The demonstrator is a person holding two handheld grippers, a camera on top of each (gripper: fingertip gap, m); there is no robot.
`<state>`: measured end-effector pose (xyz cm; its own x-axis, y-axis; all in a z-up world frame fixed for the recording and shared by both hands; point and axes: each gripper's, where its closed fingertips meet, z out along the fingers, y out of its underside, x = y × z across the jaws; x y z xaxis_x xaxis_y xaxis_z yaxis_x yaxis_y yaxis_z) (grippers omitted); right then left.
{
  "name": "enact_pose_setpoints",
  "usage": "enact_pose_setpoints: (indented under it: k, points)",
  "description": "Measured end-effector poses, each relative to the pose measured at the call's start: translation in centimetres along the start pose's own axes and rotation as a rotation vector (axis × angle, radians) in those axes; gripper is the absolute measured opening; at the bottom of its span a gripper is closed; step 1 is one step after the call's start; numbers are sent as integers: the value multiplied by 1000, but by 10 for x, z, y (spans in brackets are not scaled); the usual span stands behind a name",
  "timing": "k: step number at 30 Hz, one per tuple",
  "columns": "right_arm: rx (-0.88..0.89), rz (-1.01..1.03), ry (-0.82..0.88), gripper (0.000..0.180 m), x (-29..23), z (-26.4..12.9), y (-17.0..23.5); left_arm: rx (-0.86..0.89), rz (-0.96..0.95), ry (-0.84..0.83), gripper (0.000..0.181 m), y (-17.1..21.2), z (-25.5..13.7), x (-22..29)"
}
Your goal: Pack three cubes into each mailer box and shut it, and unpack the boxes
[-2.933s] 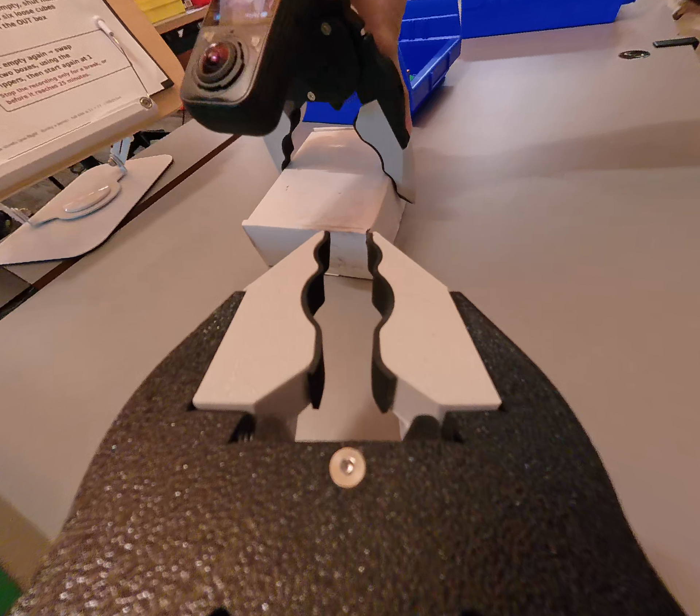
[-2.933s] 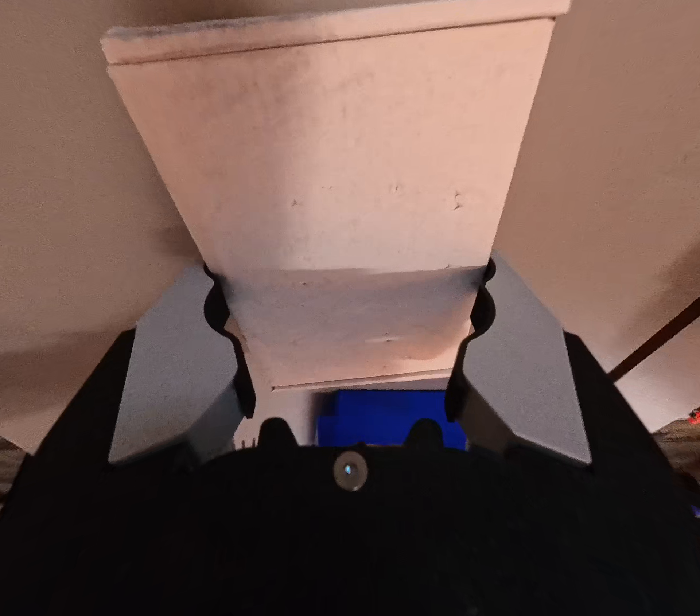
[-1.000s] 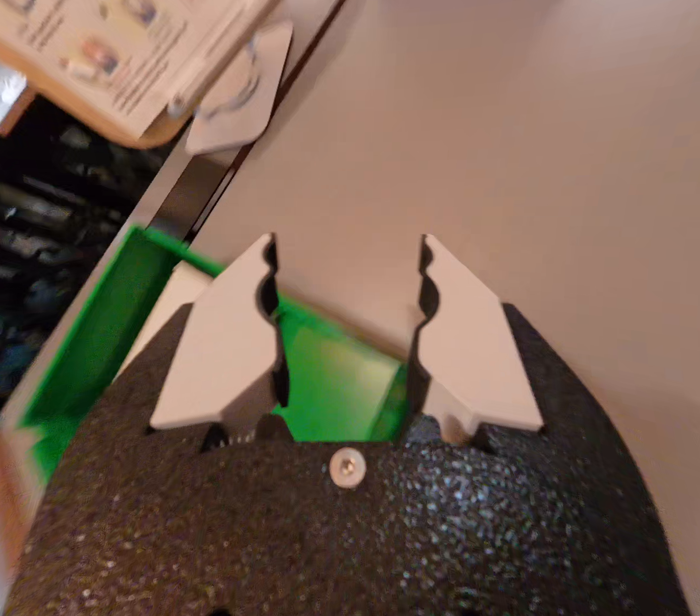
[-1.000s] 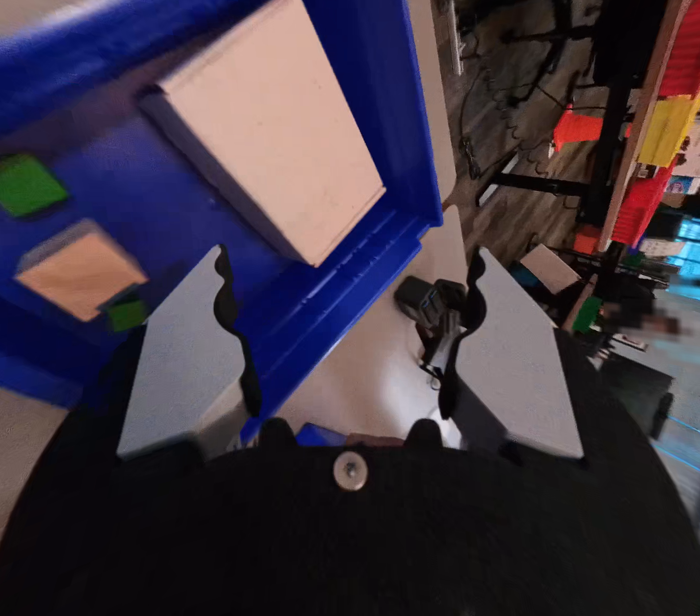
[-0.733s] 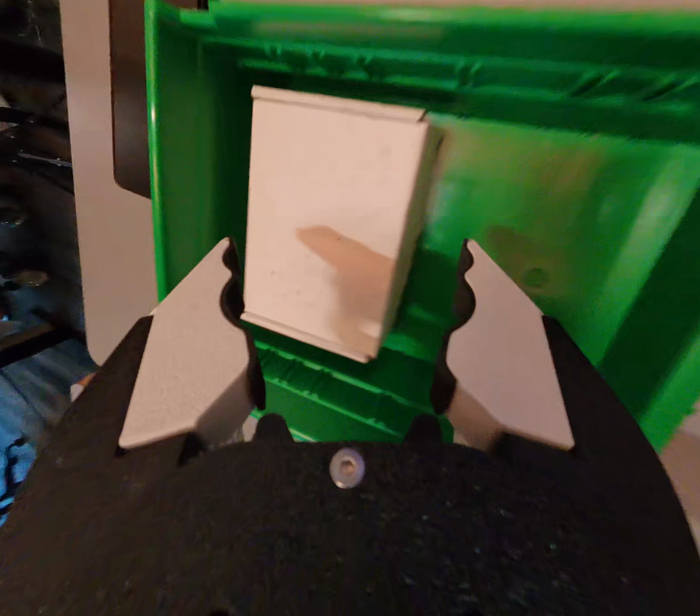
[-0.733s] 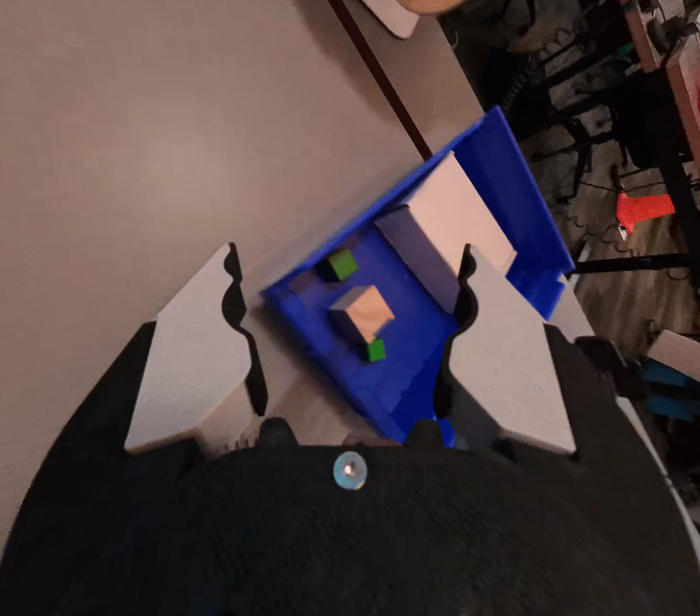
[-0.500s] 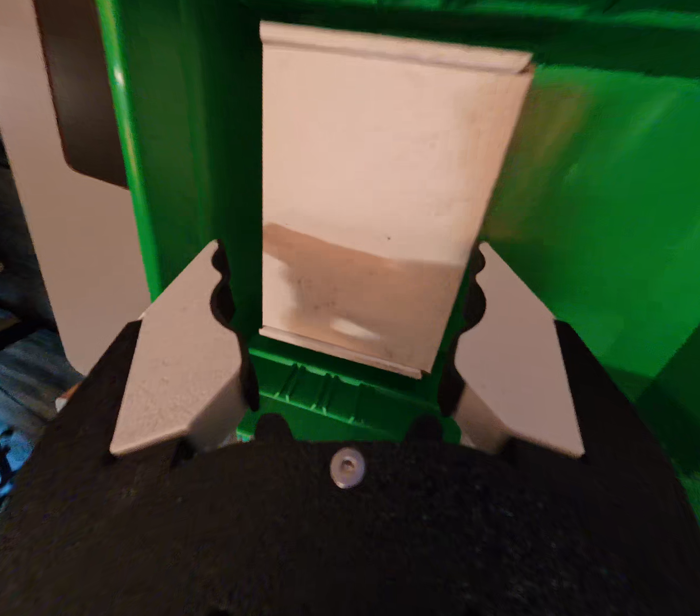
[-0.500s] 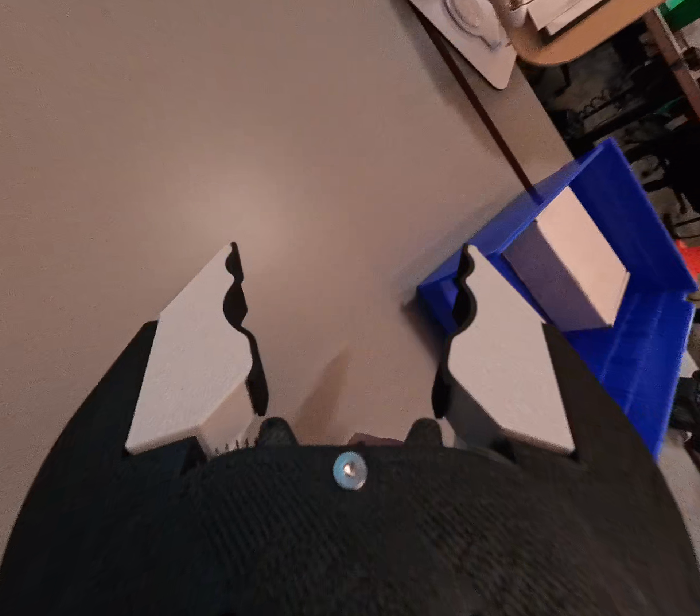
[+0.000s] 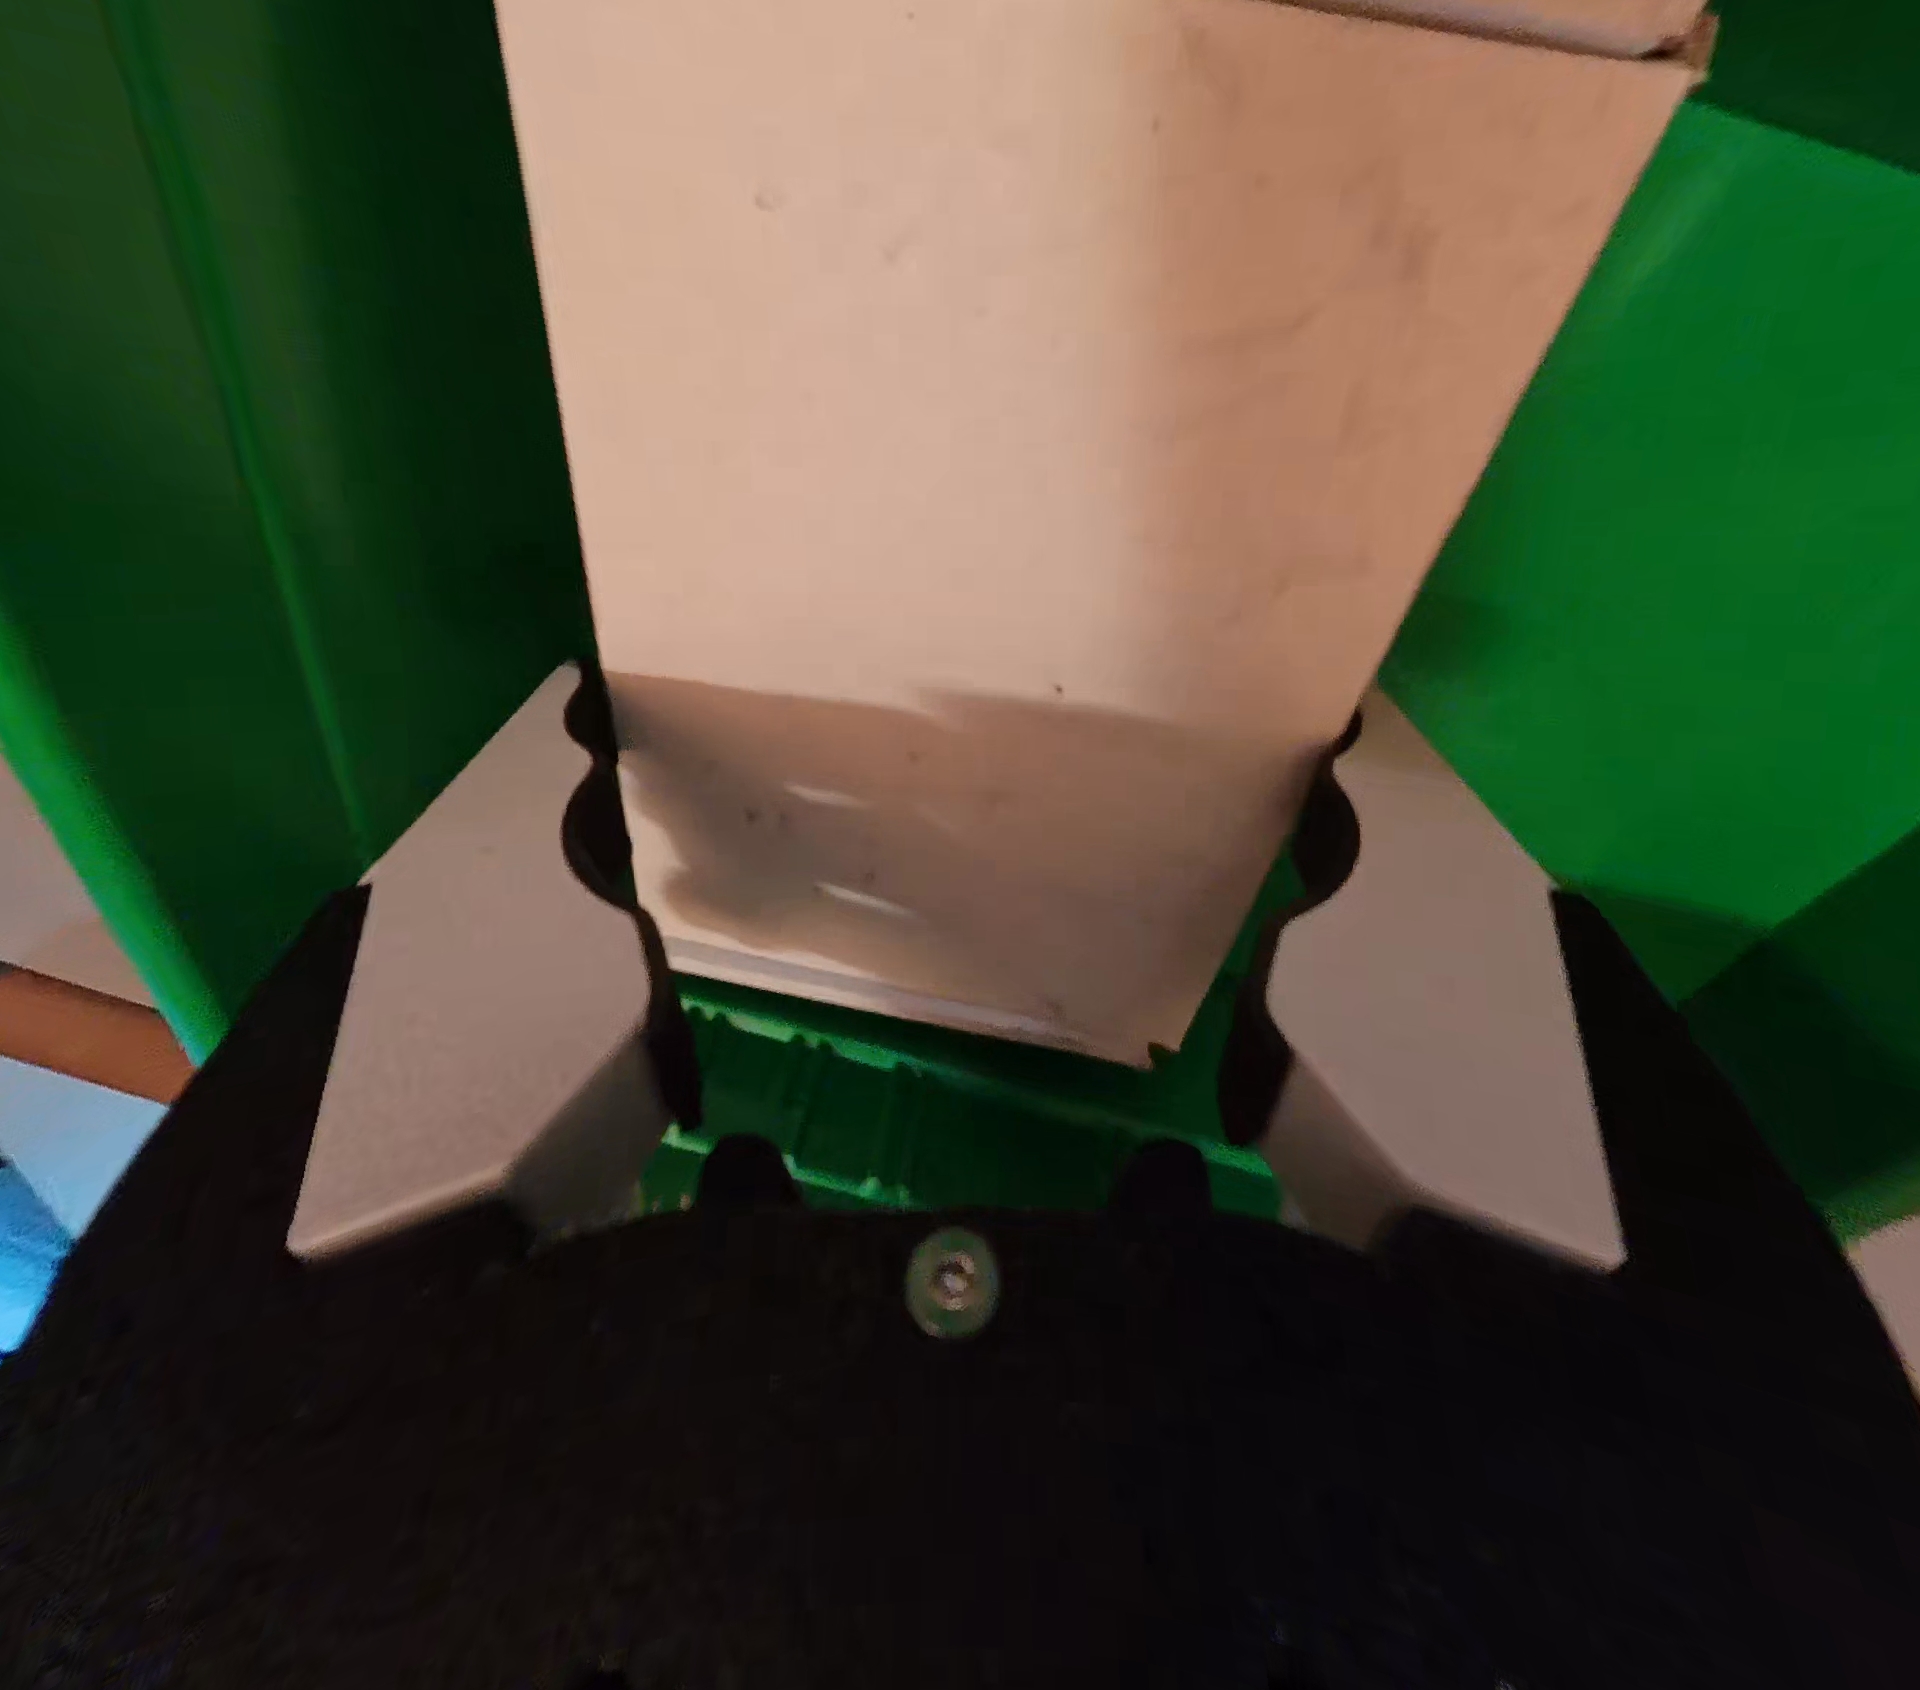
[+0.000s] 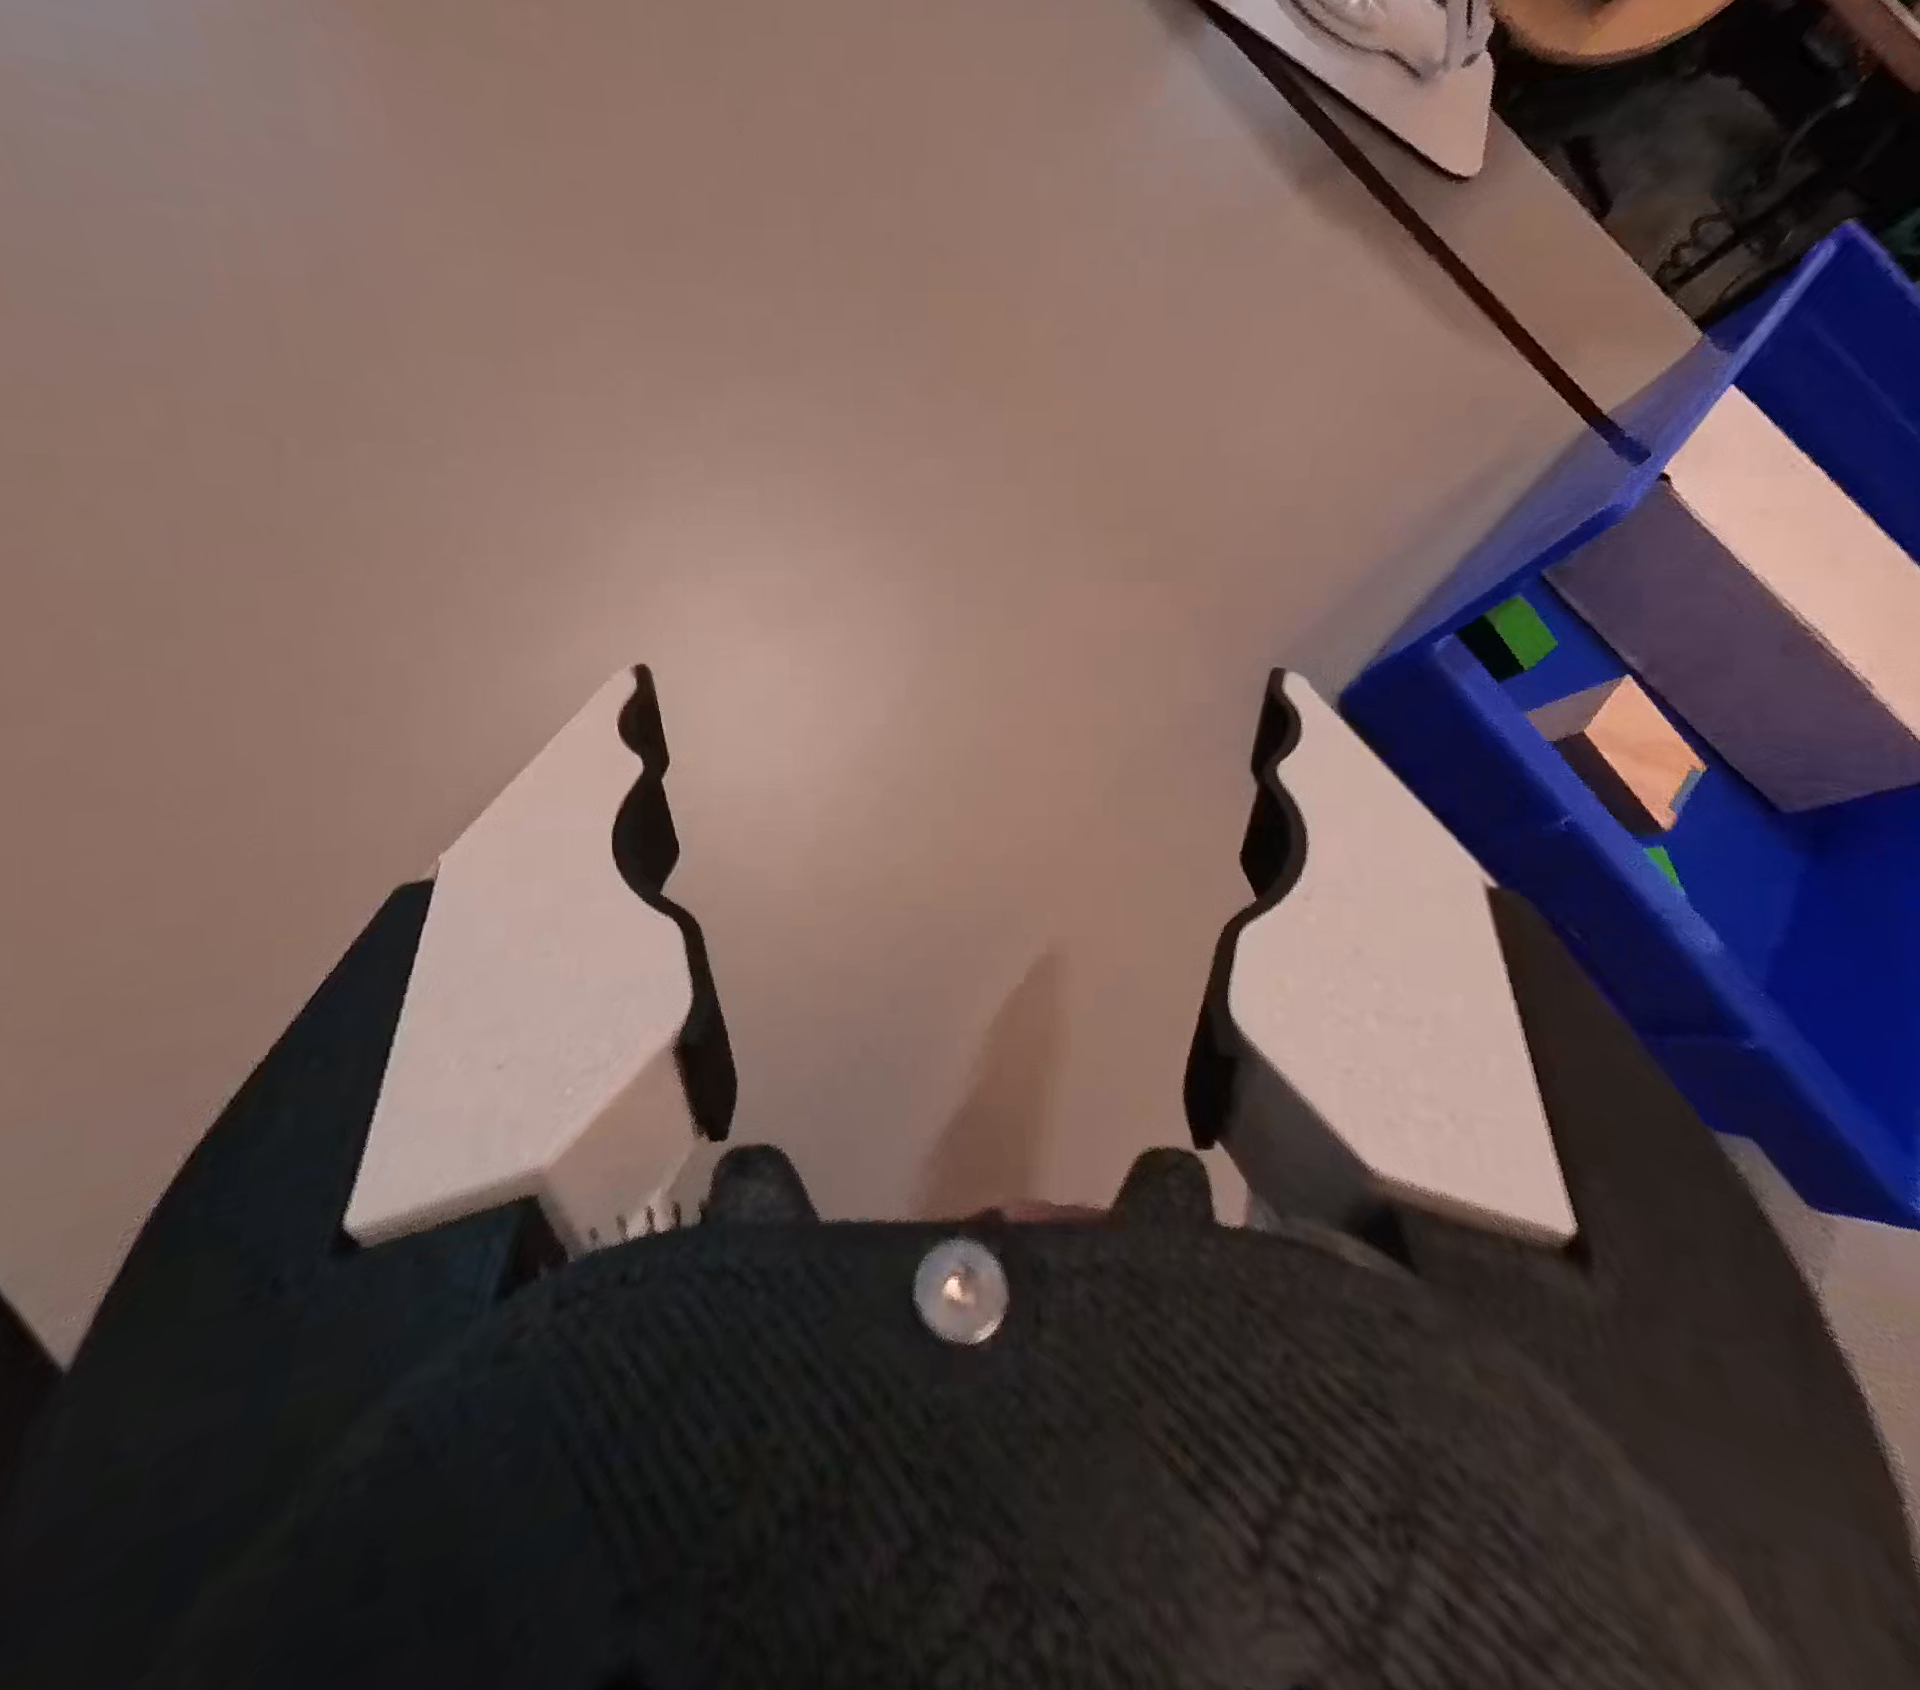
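**Left gripper reaches the box in the green bin**

The green bin (image 9: 1714,601) now fills the left view. Half a second ago its white mailer box (image 9: 1018,393) lay ahead of the left gripper (image 9: 961,871); now it sits between the wide-open fingers, not yet clamped, so pickup seems next. The right gripper (image 10: 961,902) has swung away from the blue bin (image 10: 1704,965), open and empty over the table (image 10: 623,290).

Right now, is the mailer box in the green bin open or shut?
Shut: the white mailer box lies in the green bin with its lid flat and no flap raised.
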<state>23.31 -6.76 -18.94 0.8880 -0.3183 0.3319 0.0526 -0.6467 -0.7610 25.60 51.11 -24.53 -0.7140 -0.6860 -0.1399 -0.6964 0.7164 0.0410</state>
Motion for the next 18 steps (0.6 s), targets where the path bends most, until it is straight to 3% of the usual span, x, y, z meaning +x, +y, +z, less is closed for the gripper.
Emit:
enact_pose_setpoints:
  k: [5,7,10,18]
  points:
    - [-6,26,22,114,3,3,12,-165,-79,133,125,19,-13,31]
    - [19,36,2,113,0,4,13,-166,-75,107,129,19,-6,31]
    - [-44,-13,37,112,8,3,24,-163,-99,68,151,20,13,33]
    - [-39,18,76,109,17,-4,29,-41,-94,-70,143,18,-8,25]
